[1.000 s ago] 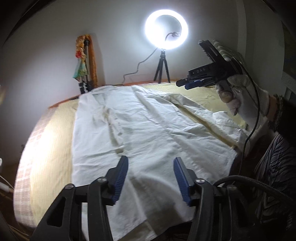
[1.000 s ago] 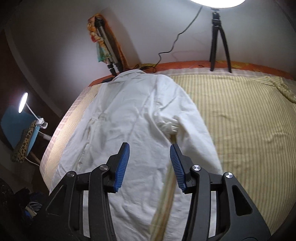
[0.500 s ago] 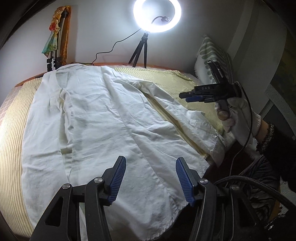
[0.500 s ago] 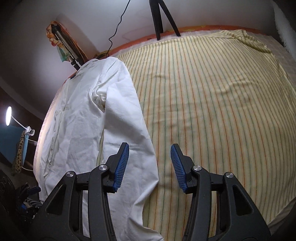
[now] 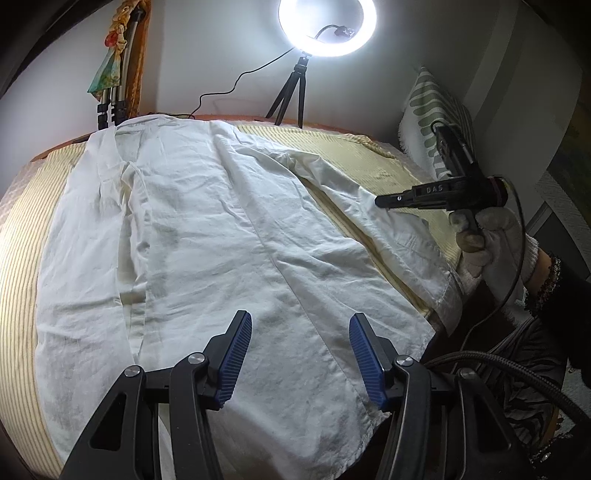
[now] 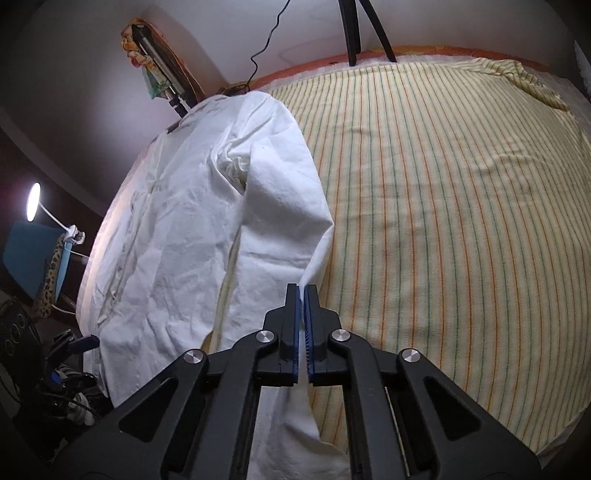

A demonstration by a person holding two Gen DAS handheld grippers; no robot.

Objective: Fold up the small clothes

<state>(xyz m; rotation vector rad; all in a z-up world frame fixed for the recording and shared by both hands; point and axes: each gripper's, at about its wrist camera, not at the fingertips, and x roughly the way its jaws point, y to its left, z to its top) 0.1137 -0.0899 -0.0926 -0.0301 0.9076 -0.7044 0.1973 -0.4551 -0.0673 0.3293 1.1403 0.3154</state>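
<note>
Right gripper (image 6: 301,291) just clamped onto sleeve (image 6: 291,206) of white shirt (image 5: 221,251); left gripper (image 5: 299,354) released, held above shirt hem directly ahead.

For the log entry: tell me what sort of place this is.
Most likely a bedroom at home, set up for filming. A white shirt lies spread on a bed with a striped sheet, a pillow leans by the wall, and a ring light stands behind.
</note>
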